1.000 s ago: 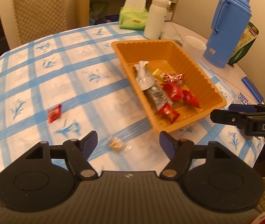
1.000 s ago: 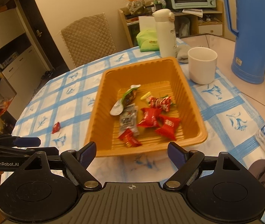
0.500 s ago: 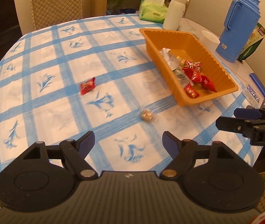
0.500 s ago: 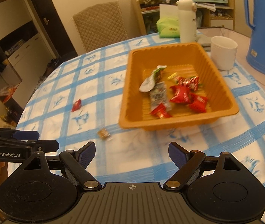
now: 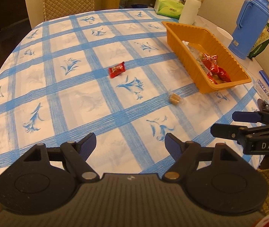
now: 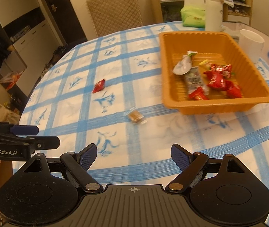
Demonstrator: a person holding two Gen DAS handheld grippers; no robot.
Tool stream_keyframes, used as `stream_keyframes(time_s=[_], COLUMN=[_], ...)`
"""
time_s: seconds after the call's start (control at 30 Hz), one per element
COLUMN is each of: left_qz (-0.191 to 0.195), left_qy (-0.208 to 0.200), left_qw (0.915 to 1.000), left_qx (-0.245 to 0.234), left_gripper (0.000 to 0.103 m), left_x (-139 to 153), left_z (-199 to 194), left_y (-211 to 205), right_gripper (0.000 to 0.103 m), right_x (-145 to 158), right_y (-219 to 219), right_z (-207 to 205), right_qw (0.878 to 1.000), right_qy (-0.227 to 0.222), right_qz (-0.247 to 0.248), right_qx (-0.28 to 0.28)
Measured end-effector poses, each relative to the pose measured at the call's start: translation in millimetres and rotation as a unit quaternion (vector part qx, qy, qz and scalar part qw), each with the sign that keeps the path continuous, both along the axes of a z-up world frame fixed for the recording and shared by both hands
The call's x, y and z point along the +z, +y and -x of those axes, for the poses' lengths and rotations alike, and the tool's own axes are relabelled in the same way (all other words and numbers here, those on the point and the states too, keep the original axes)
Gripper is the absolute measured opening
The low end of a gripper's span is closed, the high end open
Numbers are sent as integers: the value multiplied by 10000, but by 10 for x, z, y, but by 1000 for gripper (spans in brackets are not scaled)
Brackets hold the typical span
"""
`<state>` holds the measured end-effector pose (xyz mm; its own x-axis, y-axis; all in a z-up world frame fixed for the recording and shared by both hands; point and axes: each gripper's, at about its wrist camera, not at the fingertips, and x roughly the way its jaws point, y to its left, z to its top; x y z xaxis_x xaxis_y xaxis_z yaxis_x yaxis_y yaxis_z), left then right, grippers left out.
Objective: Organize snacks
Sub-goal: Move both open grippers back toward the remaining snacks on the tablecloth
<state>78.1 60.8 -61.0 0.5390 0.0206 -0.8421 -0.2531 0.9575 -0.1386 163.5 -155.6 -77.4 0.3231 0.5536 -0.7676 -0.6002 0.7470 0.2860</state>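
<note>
Tools, left (image 5: 130, 141) and right (image 6: 134, 154), both wide and empty (the left's jaws just opened further), have been drawn back from the ribbed orange plastic tray (image 6: 217, 106), so the red-wrapped candy (image 5: 117, 69) and clear-wrapped brown sweet (image 5: 174, 98) loose on the blue-checked surface (image 5: 68, 98) are judged next.

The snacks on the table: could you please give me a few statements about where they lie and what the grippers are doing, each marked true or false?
1. A red-wrapped snack lies on the tablecloth, outside the orange basket. True.
2. The orange basket is empty. False: several wrapped snacks, most of them red, lie inside it.
3. The left gripper is shut on a small brown candy. False: its jaws are open with nothing between them, and the brown candy lies on the tablecloth.
4. The right gripper is open and holds nothing. True.
5. The blue thermos jug stands inside the basket. False: it stands on the table beyond the basket.
</note>
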Motion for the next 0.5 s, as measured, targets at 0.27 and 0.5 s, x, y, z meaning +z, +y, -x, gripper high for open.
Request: stream_keyframes(time_s=[0.27, 0.5], left_qz=[-23, -46], left_qy=[35, 60], left_qw=[10000, 9999], left_qx=[89, 127], left_gripper=[77, 77], left_x=[-67, -126], left_z=[136, 189], left_y=[199, 319], right_gripper=[85, 85], right_x=[-69, -128], right_y=[262, 432], right_z=[123, 141], right_qw=[9999, 9996], right_qy=[-34, -80], right_qz=[125, 189], right_qx=[113, 183])
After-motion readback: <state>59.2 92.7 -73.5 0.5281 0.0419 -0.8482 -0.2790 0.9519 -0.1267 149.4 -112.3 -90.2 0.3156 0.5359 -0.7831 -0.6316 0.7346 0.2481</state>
